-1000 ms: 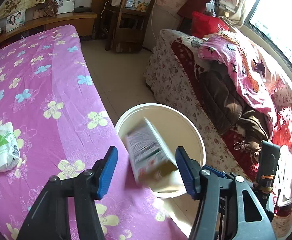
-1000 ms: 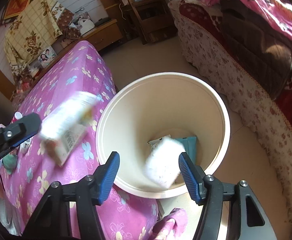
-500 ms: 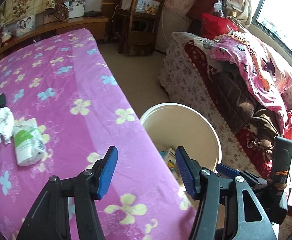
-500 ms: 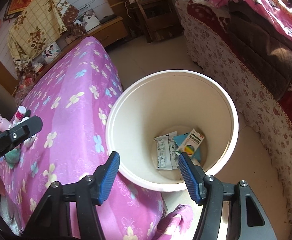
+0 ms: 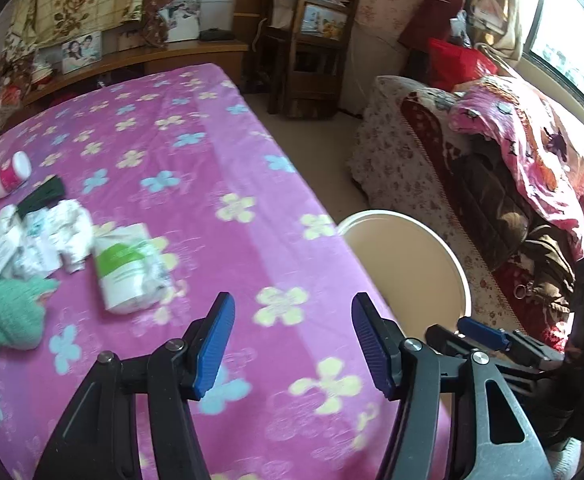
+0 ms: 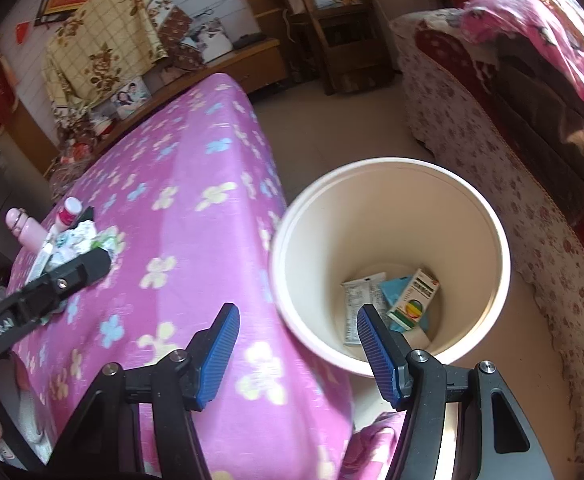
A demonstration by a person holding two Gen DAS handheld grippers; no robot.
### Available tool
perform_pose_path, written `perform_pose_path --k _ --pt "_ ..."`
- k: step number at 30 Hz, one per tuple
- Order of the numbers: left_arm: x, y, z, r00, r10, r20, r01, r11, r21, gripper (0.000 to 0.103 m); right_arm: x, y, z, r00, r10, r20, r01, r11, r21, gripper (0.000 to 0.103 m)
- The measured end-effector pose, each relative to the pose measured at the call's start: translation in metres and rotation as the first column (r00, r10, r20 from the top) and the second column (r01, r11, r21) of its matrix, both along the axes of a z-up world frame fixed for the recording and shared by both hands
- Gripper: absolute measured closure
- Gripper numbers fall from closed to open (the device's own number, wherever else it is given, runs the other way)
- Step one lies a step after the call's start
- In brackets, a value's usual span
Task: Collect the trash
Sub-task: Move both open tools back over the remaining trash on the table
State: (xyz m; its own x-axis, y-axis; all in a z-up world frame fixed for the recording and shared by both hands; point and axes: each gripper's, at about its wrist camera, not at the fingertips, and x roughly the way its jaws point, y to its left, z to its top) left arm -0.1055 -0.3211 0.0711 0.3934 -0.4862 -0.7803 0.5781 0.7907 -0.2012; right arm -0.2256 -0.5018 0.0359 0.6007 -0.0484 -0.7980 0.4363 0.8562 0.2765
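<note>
On the pink bedspread point(image 5: 195, 184), the remaining trash pile point(image 5: 51, 236) is left well apart from the bin point(image 6: 488, 216). Both the left gripper point(image 5: 292, 344) and right gripper point(image 6: 298, 350) are wide and empty. Soft wrappers could be pinched together with the cloth.

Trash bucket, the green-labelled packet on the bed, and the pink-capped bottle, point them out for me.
Trash bucket point(image 6: 488, 216): right wrist view, on its far inner wall.
Green-labelled packet point(image 5: 125, 270): left wrist view, on its middle.
Pink-capped bottle point(image 5: 7, 178): left wrist view, on its body.
</note>
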Motion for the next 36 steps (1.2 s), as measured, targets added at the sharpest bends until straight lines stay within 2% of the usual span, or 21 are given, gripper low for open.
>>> perform_pose_path --k 17,36 --pt "0.014 0.103 0.007 0.991 0.127 0.045 -0.129 0.99 0.048 0.038 0.046 0.092 0.006 0.983 0.182 0.001 -0.182 0.983 -0.006 0.038" --pt "0.025 0.187 0.015 0.974 0.217 0.056 -0.219 0.975 0.032 0.037 0.084 0.172 0.021 0.946 0.324 0.003 -0.324 0.946 -0.032 0.038"
